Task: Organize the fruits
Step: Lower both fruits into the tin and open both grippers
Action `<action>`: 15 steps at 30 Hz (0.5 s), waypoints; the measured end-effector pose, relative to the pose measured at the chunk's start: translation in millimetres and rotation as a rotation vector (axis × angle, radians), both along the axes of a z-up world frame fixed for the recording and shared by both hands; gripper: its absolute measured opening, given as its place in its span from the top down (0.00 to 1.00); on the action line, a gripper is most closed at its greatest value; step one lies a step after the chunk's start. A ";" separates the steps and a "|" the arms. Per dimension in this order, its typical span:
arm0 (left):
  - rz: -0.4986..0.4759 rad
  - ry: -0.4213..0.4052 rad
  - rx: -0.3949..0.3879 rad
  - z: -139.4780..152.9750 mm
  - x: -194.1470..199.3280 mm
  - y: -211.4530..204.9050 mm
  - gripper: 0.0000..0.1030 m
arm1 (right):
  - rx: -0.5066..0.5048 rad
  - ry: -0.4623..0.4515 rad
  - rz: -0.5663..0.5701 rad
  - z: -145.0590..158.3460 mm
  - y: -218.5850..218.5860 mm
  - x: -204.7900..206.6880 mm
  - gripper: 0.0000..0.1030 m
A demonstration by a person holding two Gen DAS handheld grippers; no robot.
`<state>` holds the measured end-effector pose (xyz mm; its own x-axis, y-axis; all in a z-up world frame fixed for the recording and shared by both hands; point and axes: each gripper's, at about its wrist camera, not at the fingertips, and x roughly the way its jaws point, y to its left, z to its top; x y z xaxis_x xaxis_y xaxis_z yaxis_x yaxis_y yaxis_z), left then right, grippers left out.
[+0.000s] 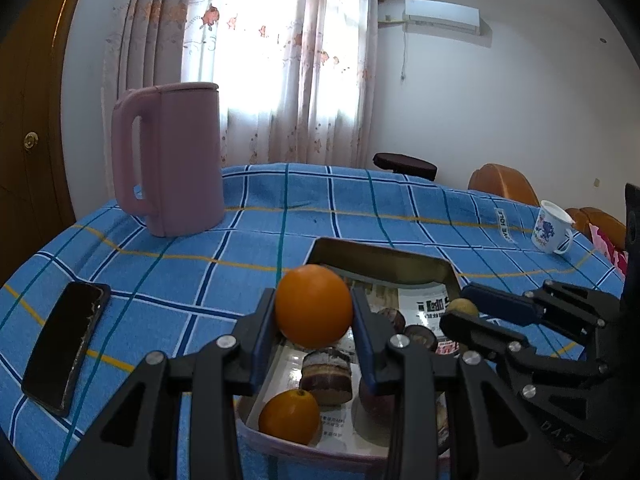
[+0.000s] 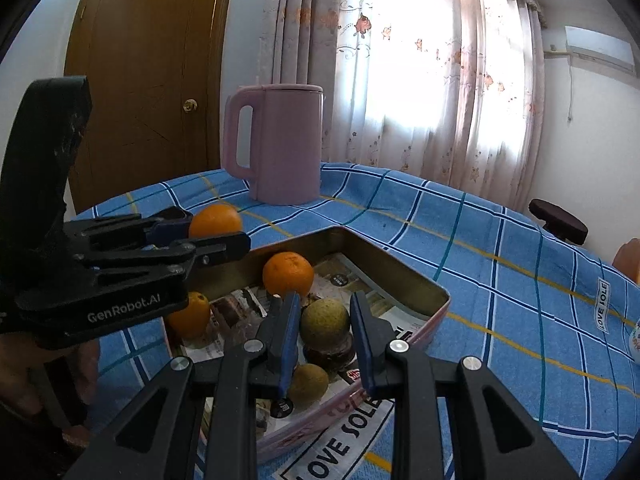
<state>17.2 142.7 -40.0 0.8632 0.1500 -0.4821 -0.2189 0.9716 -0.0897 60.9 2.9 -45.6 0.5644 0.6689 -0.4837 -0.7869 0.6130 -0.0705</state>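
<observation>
Bare tablecloth point(image 1: 400, 216) lies open beyond the tin point(image 1: 380, 258) (crowded with fruit); a pink kettle point(image 1: 176, 160) blocks far left.

Daylight glows through sheer floral curtains point(image 1: 276, 60) on the far wall. A white air conditioner point(image 1: 442, 16) hangs high on the pale wall point(image 1: 500, 120). A wooden door point(image 2: 152, 80) stands left. A blue checked cloth point(image 1: 360, 216) covers the tabletop, with orange chairs point(image 1: 504, 184) beyond.

A home room: floral curtains point(image 1: 256, 60), wall air conditioner point(image 1: 442, 16), clothed table point(image 1: 360, 208).
</observation>
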 end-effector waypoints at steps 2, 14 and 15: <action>-0.001 0.005 -0.002 -1.6 0.4 0.0 0.64 | -0.007 -0.001 0.002 0.0 1.0 -0.3 0.73; 0.027 0.011 0.021 -0.5 -0.6 -3.1 0.37 | -0.025 0.028 0.009 -1.7 4.5 3.6 0.44; 0.031 0.003 0.024 0.8 -2.1 -3.4 0.32 | -0.019 0.015 0.008 -0.8 3.8 1.6 0.38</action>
<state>15.1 139.3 -39.2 0.8567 0.1878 -0.4803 -0.2489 0.9663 -0.0662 62.6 6.7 -46.5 0.5516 0.6640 -0.5048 -0.7929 0.6053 -0.0702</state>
